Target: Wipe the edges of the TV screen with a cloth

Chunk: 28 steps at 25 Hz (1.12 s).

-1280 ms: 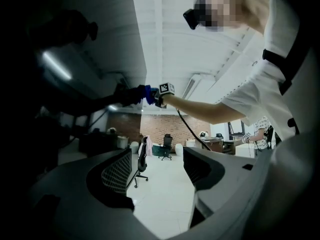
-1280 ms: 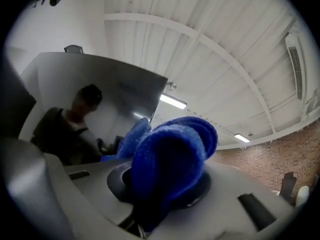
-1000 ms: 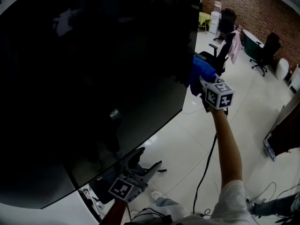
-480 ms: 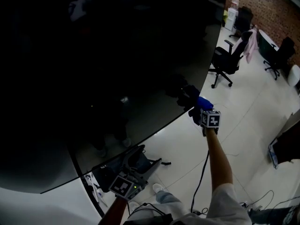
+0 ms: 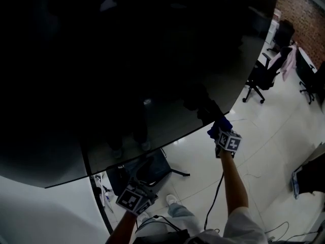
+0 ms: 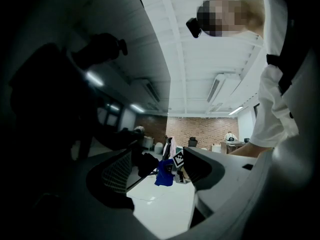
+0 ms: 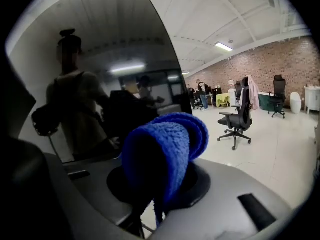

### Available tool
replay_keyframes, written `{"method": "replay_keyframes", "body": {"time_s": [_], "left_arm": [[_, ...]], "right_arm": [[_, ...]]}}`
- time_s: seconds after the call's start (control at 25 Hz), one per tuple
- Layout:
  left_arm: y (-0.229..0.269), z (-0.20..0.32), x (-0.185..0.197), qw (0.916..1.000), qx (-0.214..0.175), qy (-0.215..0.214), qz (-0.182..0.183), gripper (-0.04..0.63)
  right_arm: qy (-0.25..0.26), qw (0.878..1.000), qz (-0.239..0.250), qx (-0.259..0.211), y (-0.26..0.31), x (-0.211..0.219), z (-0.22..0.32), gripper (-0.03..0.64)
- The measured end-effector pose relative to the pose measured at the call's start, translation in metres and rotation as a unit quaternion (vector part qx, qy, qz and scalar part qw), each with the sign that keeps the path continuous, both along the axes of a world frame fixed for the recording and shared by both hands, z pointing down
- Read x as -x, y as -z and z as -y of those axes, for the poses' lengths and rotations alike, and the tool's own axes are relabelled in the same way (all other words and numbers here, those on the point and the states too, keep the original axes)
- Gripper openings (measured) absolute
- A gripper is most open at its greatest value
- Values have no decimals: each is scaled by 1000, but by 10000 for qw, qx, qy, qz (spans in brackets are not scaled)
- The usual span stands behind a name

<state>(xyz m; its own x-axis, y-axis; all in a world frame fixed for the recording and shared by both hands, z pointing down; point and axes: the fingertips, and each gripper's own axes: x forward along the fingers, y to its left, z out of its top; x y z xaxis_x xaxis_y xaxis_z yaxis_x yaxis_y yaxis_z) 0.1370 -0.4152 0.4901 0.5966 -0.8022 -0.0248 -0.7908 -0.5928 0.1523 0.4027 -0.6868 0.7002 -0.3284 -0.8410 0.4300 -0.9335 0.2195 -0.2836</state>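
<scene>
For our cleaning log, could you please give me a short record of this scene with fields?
TV screen: dark, reflective, fills most of the head view
cloth: blue, folded, at the screen's lower edge
right gripper: shut on the cloth
left gripper: open, empty, held below the screen's edge
chair: on the floor beyond the screen
</scene>
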Motion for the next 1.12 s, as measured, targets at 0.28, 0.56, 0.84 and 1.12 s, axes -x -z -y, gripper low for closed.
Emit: {"method": "replay_keyframes", "body": {"time_s": [0.28,0.56,0.84,1.12], "left_arm": [[2,-41,75,9981,-28,613,-73,307],[-2,-92,163,9906,-26,1359,-130,307],[-15,-155,251,9750,50,2217,-106,307],[-21,-221,334,9509,19,3095,-43,307]], "right_arm": [[966,9953,0,95,-12,123,-69,91],[1850,9826,-52,177,-20,247,-145,91],[2923,9558,-147,269,-24,376,-229,91],[3736,9266,-303,288,-32,487,-301,91]]}}
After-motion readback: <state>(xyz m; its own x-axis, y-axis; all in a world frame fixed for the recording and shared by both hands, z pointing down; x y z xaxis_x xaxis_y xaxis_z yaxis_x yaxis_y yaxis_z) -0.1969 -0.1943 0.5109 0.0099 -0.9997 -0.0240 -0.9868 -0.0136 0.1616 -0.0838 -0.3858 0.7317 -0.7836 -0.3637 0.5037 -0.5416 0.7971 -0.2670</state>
